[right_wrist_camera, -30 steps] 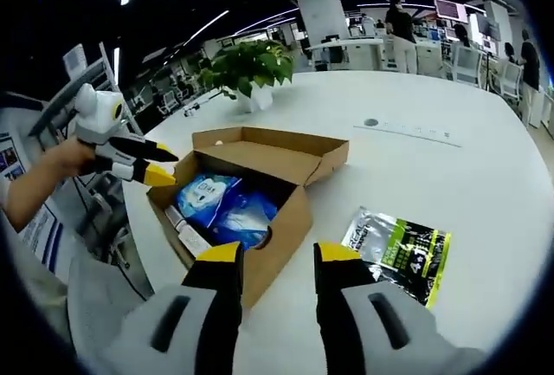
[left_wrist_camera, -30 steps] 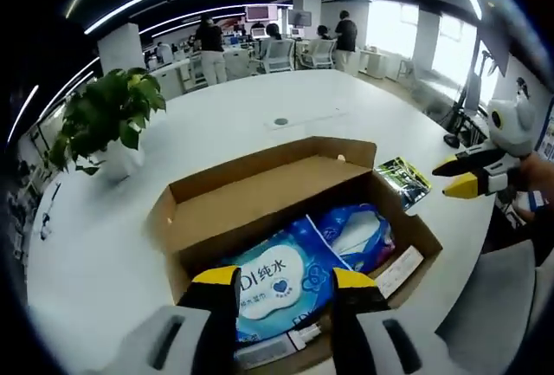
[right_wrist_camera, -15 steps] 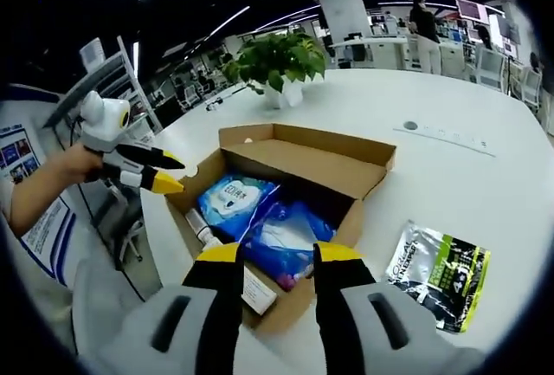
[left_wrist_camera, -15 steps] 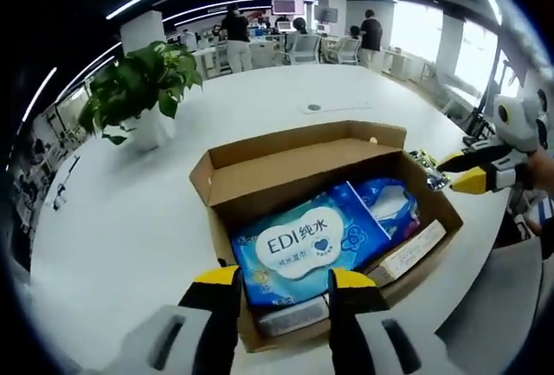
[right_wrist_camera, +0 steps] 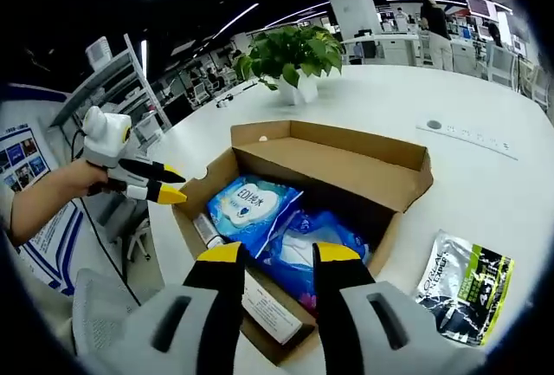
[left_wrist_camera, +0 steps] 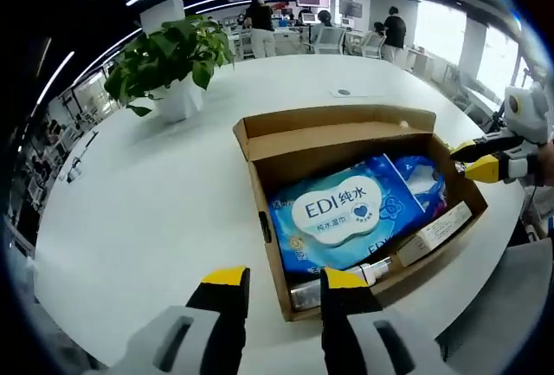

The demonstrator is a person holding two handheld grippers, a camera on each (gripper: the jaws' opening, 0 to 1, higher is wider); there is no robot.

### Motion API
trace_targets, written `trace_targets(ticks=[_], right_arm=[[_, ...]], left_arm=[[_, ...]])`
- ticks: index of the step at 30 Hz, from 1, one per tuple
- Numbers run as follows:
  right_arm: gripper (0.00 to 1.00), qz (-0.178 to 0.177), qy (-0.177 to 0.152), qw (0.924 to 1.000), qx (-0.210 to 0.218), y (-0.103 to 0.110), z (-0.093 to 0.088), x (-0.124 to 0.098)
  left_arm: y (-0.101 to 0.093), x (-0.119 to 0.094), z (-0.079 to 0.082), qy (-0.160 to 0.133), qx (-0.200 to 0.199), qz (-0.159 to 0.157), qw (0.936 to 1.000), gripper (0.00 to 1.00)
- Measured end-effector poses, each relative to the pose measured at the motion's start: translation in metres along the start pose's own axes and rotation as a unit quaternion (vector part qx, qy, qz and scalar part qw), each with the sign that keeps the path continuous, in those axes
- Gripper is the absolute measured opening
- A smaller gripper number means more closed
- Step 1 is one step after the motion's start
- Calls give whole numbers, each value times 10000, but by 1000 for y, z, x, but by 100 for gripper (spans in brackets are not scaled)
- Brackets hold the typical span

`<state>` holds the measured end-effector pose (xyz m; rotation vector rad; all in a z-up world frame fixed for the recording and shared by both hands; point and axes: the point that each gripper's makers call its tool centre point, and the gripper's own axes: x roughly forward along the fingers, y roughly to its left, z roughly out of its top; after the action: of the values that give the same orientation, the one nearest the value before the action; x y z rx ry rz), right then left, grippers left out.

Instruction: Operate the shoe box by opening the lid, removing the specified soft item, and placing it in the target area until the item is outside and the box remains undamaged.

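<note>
An open brown shoe box (left_wrist_camera: 264, 219) lies on the white table, its lid folded back on the far side. Inside lies a blue wipes pack (left_wrist_camera: 338, 215) marked EDI, with a second blue soft pack (left_wrist_camera: 424, 180) beside it and a long white carton (left_wrist_camera: 437, 229) along one wall. My left gripper (left_wrist_camera: 281, 280) is open, hovering just outside the box's near corner. My right gripper (right_wrist_camera: 277, 255) is open above the box (right_wrist_camera: 389, 236), over the second blue pack (right_wrist_camera: 307, 241) and close to the wipes pack (right_wrist_camera: 247, 204). Each gripper also appears in the other's view, the right gripper (left_wrist_camera: 485, 160) and the left gripper (right_wrist_camera: 147, 183).
A green-and-black foil packet (right_wrist_camera: 463, 284) lies on the table beside the box. A potted plant (left_wrist_camera: 173, 54) stands further back on the table (left_wrist_camera: 130, 210). A small tube (left_wrist_camera: 342, 281) lies in the box's near end. People and desks fill the far background.
Both cameras have moved: the left gripper swung round toward the box's short end, the right gripper came in closer over the box. Box and contents lie as before.
</note>
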<state>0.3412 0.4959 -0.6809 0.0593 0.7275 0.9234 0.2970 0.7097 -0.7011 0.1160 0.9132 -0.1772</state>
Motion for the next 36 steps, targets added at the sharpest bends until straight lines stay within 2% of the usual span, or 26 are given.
trace_targets(ticks=[6, 12, 14, 27, 33, 36], right_arm=[[27, 82, 75, 9999, 66, 2, -2, 17], [25, 157, 128, 9996, 192, 6, -2, 36], [25, 190, 125, 9996, 178, 7, -2, 39], [19, 410, 172, 9983, 378, 19, -1, 70], [12, 385, 148, 9985, 369, 17, 2, 73], [12, 206, 207, 9993, 241, 11, 1, 73]], left_arm=[[2, 4, -11, 59, -297, -59, 9995, 23], [1, 7, -11, 7, -589, -134, 9982, 13], [0, 7, -11, 5, -597, -165, 9981, 7], [-1, 8, -12, -7, -754, -239, 9969, 6], [0, 8, -12, -18, -778, -246, 9967, 6], [0, 8, -12, -18, -803, -260, 9964, 6]])
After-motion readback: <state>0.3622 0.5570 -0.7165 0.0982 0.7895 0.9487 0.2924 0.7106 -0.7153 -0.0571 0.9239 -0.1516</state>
